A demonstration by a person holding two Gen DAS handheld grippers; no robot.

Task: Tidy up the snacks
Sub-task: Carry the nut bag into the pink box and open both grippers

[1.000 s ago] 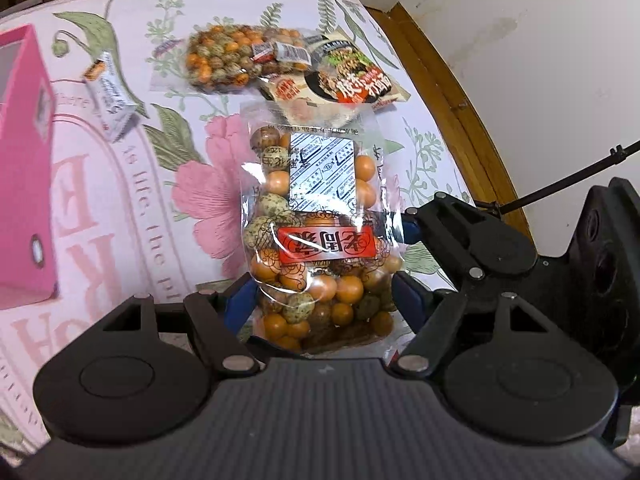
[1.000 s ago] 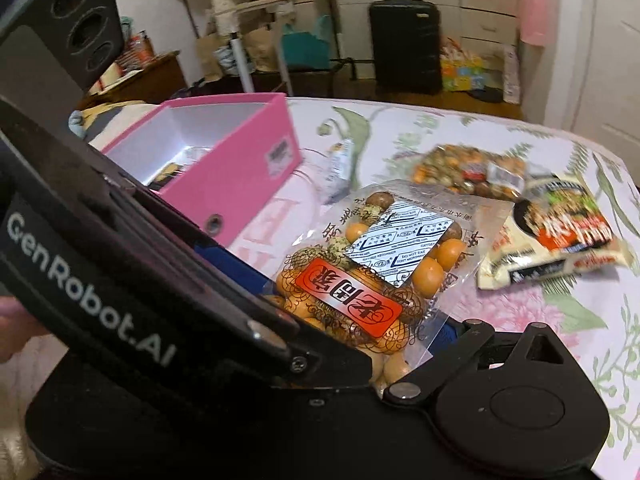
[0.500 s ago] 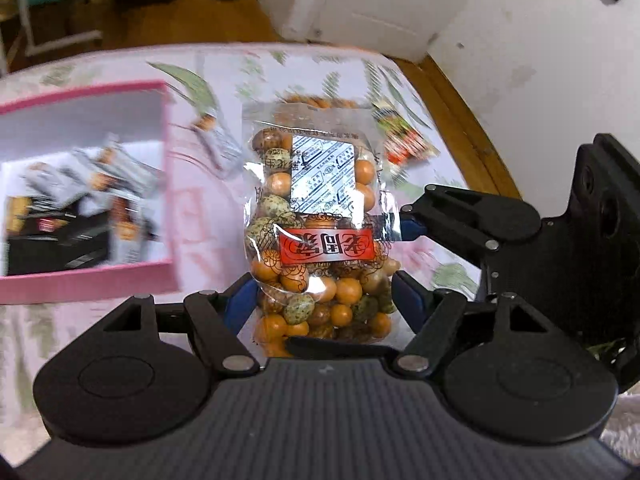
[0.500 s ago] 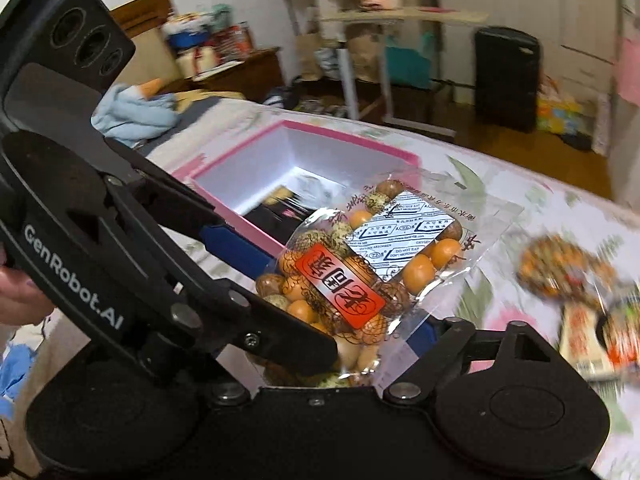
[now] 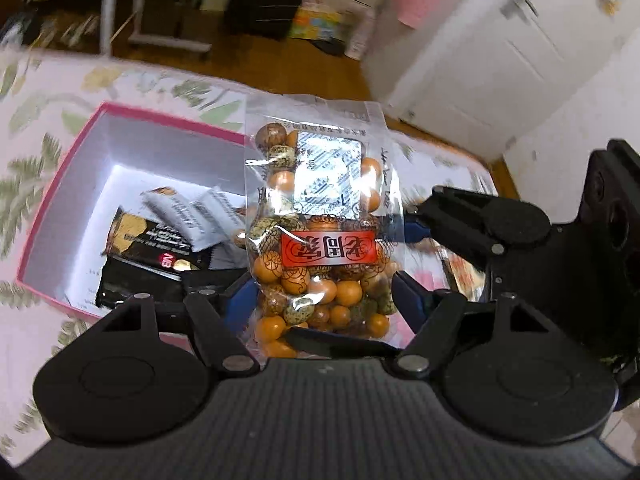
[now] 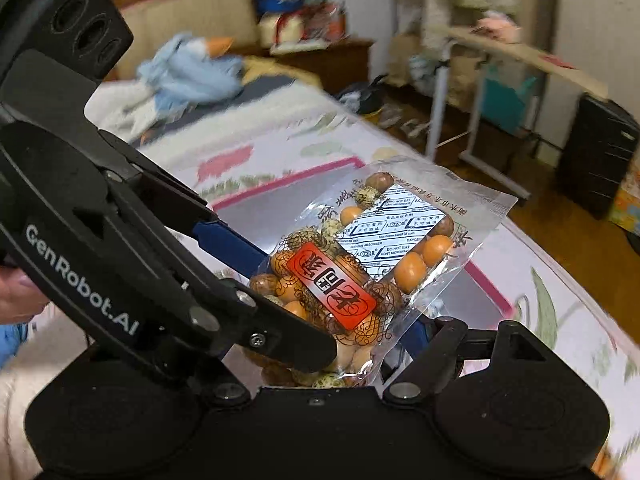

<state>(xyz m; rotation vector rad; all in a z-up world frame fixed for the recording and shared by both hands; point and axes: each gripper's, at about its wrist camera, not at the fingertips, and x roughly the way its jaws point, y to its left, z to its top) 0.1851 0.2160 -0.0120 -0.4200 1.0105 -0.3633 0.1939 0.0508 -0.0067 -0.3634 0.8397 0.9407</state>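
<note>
A clear bag of orange and speckled coated nuts with a red label (image 5: 320, 240) is held in the air by both grippers. My left gripper (image 5: 320, 292) is shut on its lower part, and my right gripper (image 6: 344, 320) is shut on the same bag (image 6: 360, 268) from the other side. The bag hangs over the near right part of an open pink box (image 5: 60, 184). The box holds a black packet (image 5: 148, 248) and small white packets (image 5: 196, 216). In the right wrist view the box rim (image 6: 288, 180) shows behind the bag.
The box lies on a floral cloth (image 5: 48, 88) over a table. Beyond the table are wooden floor, a white door (image 5: 500, 60), a black suitcase (image 6: 600, 152) and a metal rack (image 6: 476, 108). Other snack packets show dimly at right (image 5: 460, 268).
Both grippers have carried the nut bag up off the cloth and leftward. It now hangs over the pink box; the other snack bags have dropped out of view.
</note>
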